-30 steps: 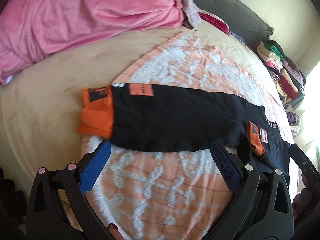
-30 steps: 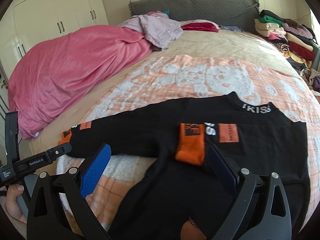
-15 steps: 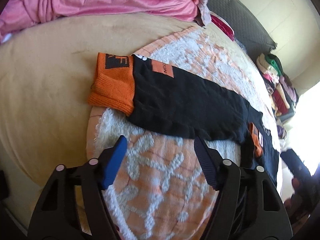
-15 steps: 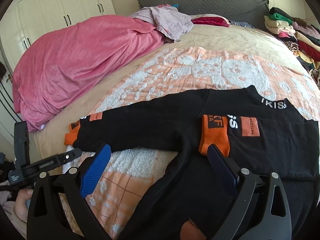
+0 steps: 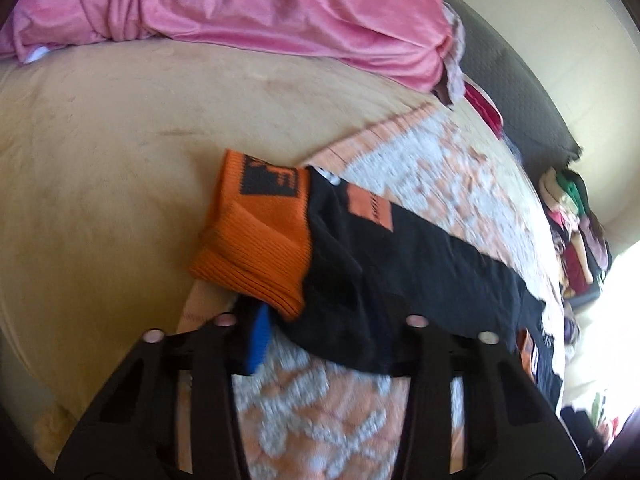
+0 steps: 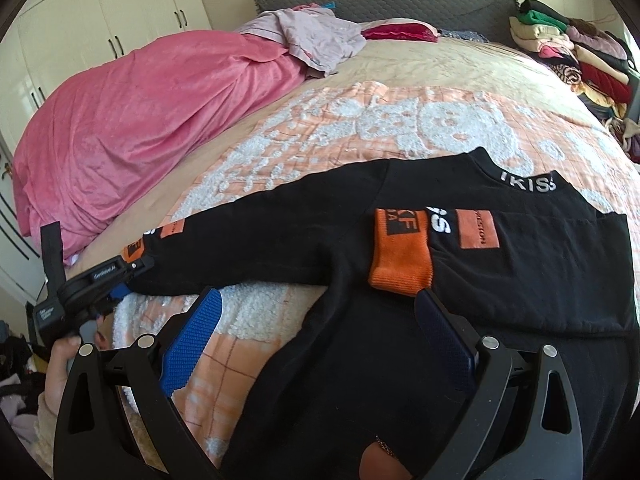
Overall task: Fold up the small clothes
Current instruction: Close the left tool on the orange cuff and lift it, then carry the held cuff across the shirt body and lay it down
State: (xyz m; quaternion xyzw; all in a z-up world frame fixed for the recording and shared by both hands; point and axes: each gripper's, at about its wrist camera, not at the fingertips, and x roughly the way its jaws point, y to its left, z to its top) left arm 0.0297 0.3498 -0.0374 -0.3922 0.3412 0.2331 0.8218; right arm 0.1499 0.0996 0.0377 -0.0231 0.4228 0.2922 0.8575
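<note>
Two grippers work a bed: the left gripper (image 5: 320, 340) has its jaws spread around the sleeve end by the orange cuff (image 5: 256, 248); the right gripper (image 6: 320, 336) hovers, jaws apart, over the black sweatshirt (image 6: 400, 280), lying flat on a peach patterned blanket (image 6: 360, 128), second sleeve folded across its chest.

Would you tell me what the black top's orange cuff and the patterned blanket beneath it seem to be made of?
Orange cuff: ribbed knit, matte, judging by its fine parallel ridges; the fibre is unclear. Patterned blanket: soft textile with raised, fluffy white pile on a flat orange checked ground, perhaps chenille or terry.
</note>
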